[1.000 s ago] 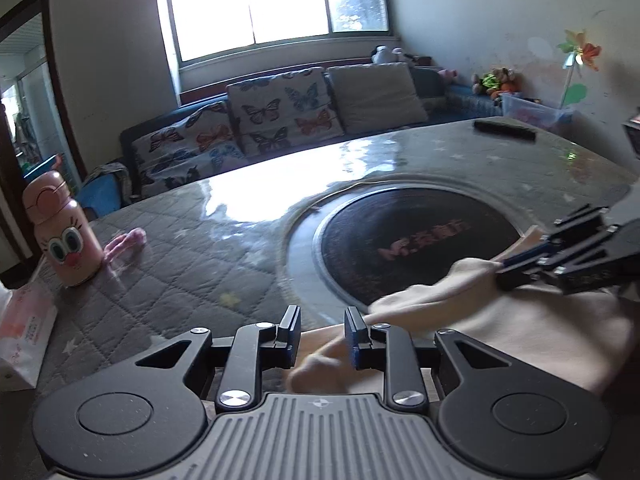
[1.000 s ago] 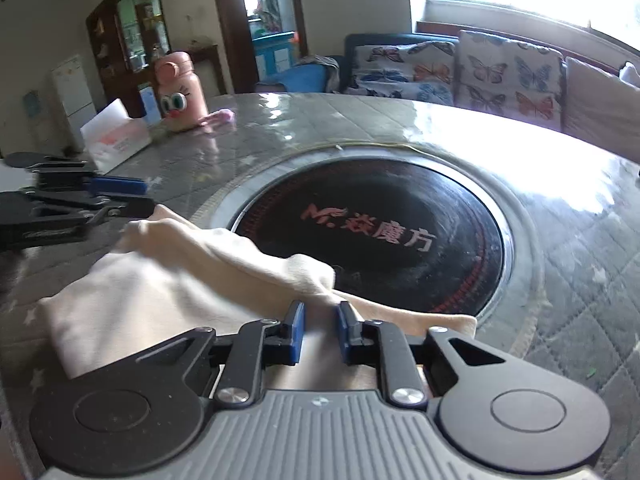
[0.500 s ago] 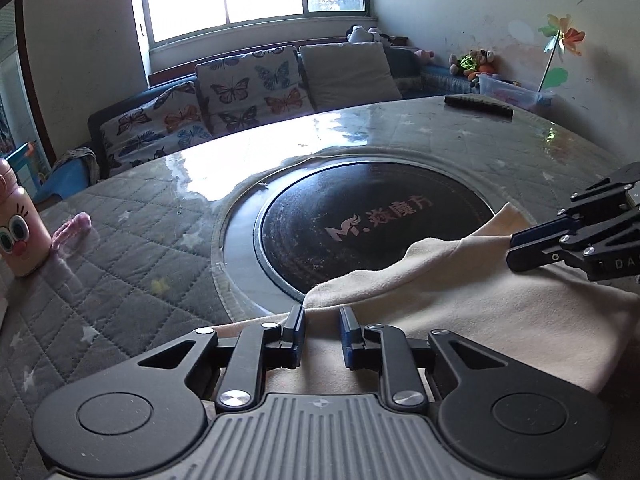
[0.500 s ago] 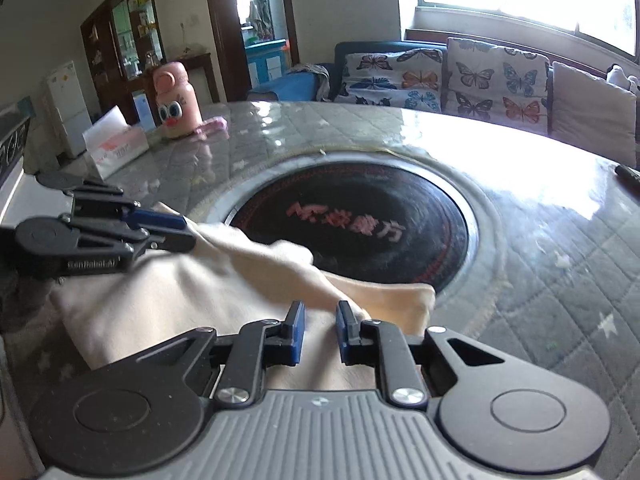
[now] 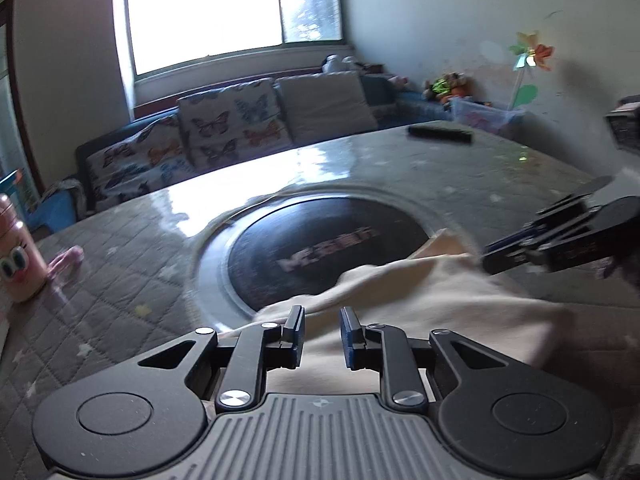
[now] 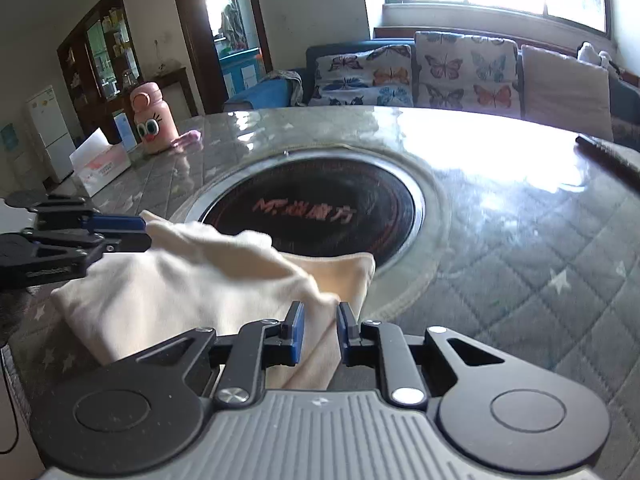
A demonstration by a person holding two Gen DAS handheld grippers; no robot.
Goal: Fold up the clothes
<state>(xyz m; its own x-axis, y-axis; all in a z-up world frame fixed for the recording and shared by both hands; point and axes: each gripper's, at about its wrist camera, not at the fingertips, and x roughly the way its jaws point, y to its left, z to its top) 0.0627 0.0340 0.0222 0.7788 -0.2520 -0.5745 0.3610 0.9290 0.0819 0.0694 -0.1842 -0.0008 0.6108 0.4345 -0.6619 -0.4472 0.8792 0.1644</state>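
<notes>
We hold cream garment [image 6: 192, 280]: left gripper [image 5: 320, 338] and right gripper [image 6: 319, 334] each clamped on edge. Keep edge taut, lay flat on table [image 6: 520, 260], align corners before release.

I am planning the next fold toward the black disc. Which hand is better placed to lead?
Right, probably: its fingers grip the cream garment beside the part already overlapping the black disc.

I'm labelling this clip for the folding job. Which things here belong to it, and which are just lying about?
In the job: cream garment; left gripper and right gripper, each shut on its edge.

Lying about: pink cartoon bottle, tissue box, black remote, round black hotplate.
</notes>
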